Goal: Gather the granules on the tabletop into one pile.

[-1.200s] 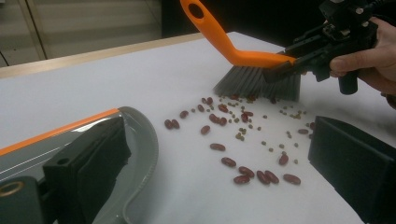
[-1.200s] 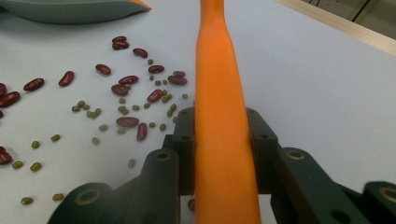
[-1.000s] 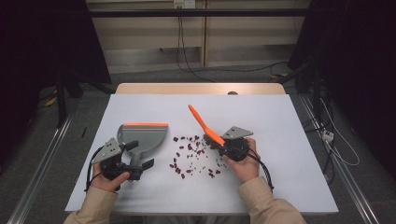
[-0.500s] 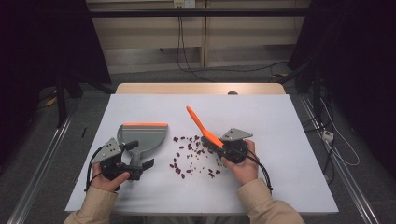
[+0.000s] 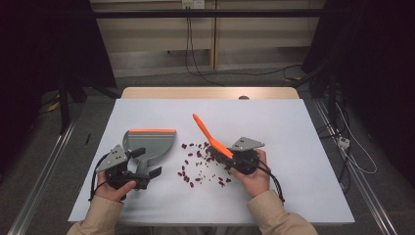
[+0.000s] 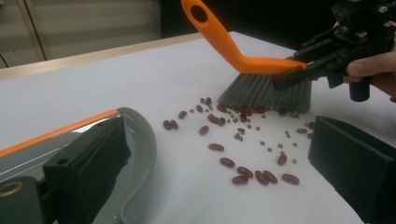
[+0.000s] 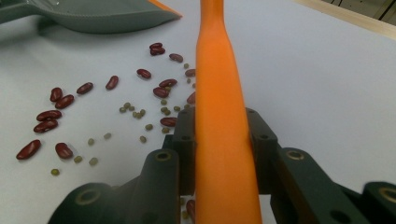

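1. High view: a white rectangular table top (image 5: 293, 147) carries all items; the landmark for this report is the scatter of dark red kidney beans (image 5: 198, 166) lying near the table's middle.
2. The grey plastic dustpan with an orange front strip (image 5: 149, 142) lies just left of the beans, its orange edge on the side away from the person.
3. The left gripper (image 5: 139, 164) sits on the dustpan's near end, left of the beans. In the left gripper view one black jaw lies over the dustpan's (image 6: 135, 140) grey rim while the other stands well off to the side over bare table, so the jaws are spread and pinch nothing.
4. The orange-handled hand brush with grey bristles (image 5: 211, 137) stands at the right edge of the beans, its handle rising up and away from the person.
5. The right gripper (image 5: 234, 157) is right of the beans; the right gripper view shows both jaws pressed against the sides of the brush's (image 7: 222, 116) orange handle, pinching it.
6. Left gripper view: the brush's (image 6: 266, 88) bristle tips touch the table at the far side of the beans (image 6: 243, 170).
7. Small green round peas (image 6: 266, 142) lie mixed among the beans, mostly close to the bristles.
8. Right gripper view: beans (image 7: 51, 114) and peas (image 7: 135, 112) lie between brush and dustpan (image 7: 93, 16).
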Demonstrator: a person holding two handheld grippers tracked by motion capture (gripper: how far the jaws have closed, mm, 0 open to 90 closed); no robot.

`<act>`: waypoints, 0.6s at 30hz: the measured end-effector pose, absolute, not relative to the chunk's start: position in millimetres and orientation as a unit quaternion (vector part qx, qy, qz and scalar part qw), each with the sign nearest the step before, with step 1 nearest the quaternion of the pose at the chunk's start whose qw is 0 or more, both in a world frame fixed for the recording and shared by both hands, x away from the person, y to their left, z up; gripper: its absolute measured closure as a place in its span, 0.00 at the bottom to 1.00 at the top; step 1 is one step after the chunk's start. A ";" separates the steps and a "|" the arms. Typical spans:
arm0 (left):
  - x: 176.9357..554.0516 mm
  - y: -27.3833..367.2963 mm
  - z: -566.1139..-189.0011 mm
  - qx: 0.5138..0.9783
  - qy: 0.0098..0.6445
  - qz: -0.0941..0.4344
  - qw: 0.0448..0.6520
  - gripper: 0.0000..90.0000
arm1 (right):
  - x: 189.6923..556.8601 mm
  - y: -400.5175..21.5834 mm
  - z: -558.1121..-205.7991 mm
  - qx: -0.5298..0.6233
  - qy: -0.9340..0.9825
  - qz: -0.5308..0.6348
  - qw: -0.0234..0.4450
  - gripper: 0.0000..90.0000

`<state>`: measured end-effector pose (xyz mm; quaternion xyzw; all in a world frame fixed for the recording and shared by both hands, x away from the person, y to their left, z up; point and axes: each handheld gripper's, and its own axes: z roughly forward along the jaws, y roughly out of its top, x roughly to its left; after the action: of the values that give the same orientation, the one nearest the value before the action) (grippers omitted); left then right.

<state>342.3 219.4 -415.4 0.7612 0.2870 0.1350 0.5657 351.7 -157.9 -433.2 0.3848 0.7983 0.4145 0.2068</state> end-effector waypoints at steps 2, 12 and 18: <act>342.2 219.6 -415.3 0.760 0.287 0.134 0.567 0.05 | 352.7 -158.7 -431.8 0.384 0.797 0.417 0.208 0.79; 342.5 220.1 -415.6 0.761 0.289 0.135 0.565 0.05 | 372.8 -173.3 -419.6 0.392 0.782 0.432 0.218 0.79; 342.8 221.0 -416.0 0.761 0.291 0.136 0.564 0.05 | 398.2 -178.3 -421.5 0.388 0.782 0.434 0.223 0.79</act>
<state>342.8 221.0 -416.0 0.7605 0.2914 0.1357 0.5642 398.2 -178.3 -421.5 0.3884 0.7816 0.4339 0.2235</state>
